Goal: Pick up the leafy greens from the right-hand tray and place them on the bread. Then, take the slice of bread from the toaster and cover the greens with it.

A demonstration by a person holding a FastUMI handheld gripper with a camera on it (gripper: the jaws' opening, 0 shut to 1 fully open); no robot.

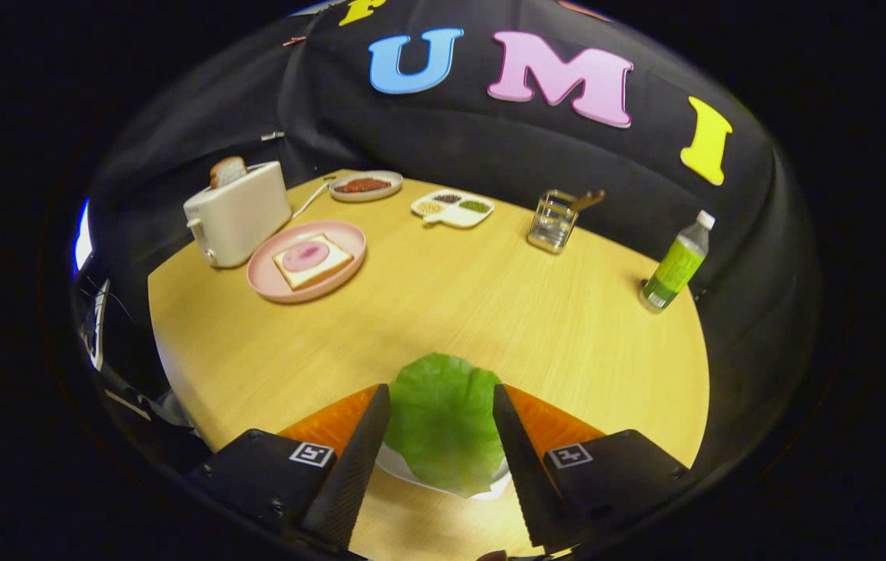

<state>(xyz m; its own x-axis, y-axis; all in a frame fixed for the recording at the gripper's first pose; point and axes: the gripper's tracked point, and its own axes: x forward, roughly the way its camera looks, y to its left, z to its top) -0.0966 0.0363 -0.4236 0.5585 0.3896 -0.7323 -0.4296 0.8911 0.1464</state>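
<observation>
My claw (441, 436) was spread, fingers wide on either side of the greens (443, 421), not pressing on the leaf as far as I could tell. The leaf lay between them over a white tray (493, 488), its rim peeking out beneath. I judged that straddle was there so one squeeze would catch the leaf from both sides, so the grab was not yet made.

Ahead ran the bare table (489, 312). Far left sat the pink plate (267, 284) with the bread (333, 261) on it, a pink slice on top, face up and ready to take the greens. Just behind it stood the toaster (244, 210), a second slice (227, 171) poking from its slot, easy to pinch later.

Farther back lay an oval dish (341, 195) and a divided dish (454, 220). To the right, a glass holder (552, 222), and well apart, a green bottle (675, 269) near the table's edge, clear of my path to the plate.
</observation>
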